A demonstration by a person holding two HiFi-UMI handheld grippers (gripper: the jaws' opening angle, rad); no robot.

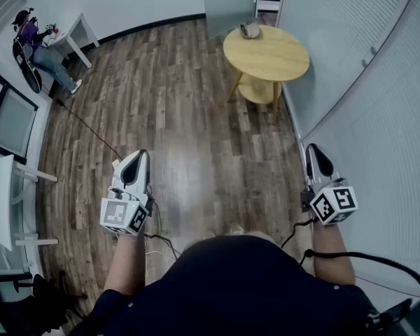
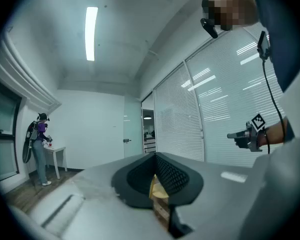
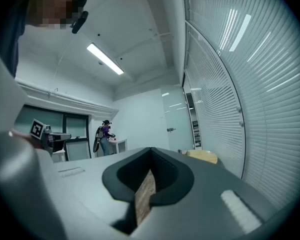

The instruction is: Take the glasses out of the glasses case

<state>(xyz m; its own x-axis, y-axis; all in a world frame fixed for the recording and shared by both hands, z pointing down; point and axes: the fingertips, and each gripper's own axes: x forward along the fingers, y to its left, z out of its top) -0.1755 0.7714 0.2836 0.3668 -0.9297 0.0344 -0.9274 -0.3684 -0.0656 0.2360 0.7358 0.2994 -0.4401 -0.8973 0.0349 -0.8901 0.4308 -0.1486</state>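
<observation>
- The wooden floor (image 1: 189,117) fills most of my head view, with a wall of closed blinds (image 1: 378,82) curving along the right.
- A round yellow table (image 1: 273,58) stands at the far end, close to the blinds and well apart from both my tools.
- A second person (image 1: 33,44) stands by a white desk (image 1: 73,25) in the far left corner.
- My left gripper (image 1: 134,158) is held over bare floor. In its own view the dark pads meet at the tips with nothing between them.
- My right gripper (image 1: 315,154) is beside the blinds, jaws likewise pressed together and empty.
- The glasses case (image 1: 250,30) lies at the table's far edge, too small to tell whether it is open.
</observation>
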